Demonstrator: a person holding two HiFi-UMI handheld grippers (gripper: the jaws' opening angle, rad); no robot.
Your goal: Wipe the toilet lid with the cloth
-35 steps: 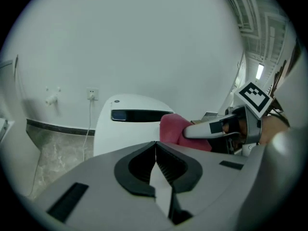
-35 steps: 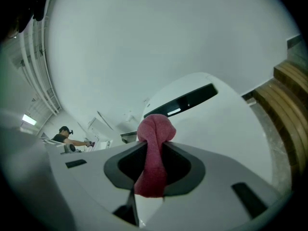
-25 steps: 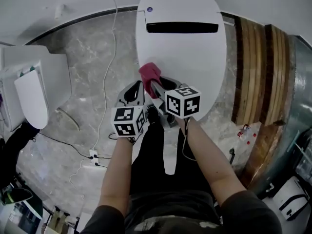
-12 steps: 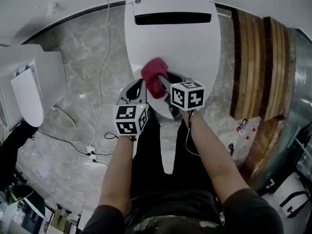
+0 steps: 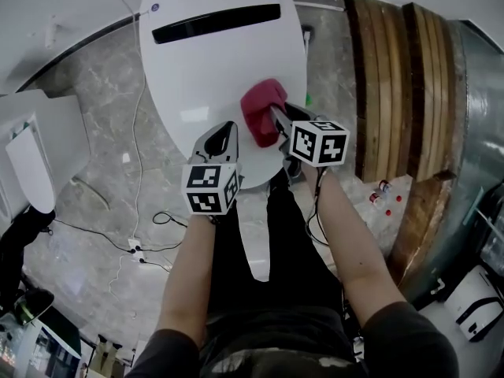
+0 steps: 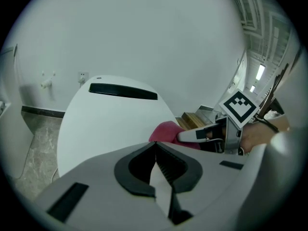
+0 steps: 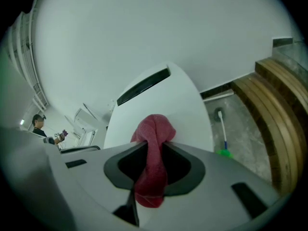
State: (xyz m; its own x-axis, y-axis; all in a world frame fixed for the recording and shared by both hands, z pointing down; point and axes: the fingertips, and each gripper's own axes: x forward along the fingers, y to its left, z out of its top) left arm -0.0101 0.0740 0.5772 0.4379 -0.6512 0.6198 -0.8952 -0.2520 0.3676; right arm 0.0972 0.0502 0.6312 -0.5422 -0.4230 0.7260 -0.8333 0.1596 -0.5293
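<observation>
The fingers of the right gripper are clamped on a red cloth, which bunches out in front of them and hangs down behind. The cloth sits on the near right part of the white toilet lid, close to its edge, and looks to be pressed on the surface, though I can't be sure of the contact. The left gripper hangs over the lid's near rim just beside it, fingers closed together with nothing between them. So the wiping looks to be under way, with most of the lid, up to the dark slot at the far end, yet to be covered from here. To do it well I'd keep the wad pushed flat so that cloth, not hard fingertips, meets the plastic, run overlapping passes across the width, and work toward the slot and round the curved rim without slipping off the right edge. The empty gripper is best held out of the cloth's path. Around the toilet lies a grey marble floor, with wooden steps to the right.
</observation>
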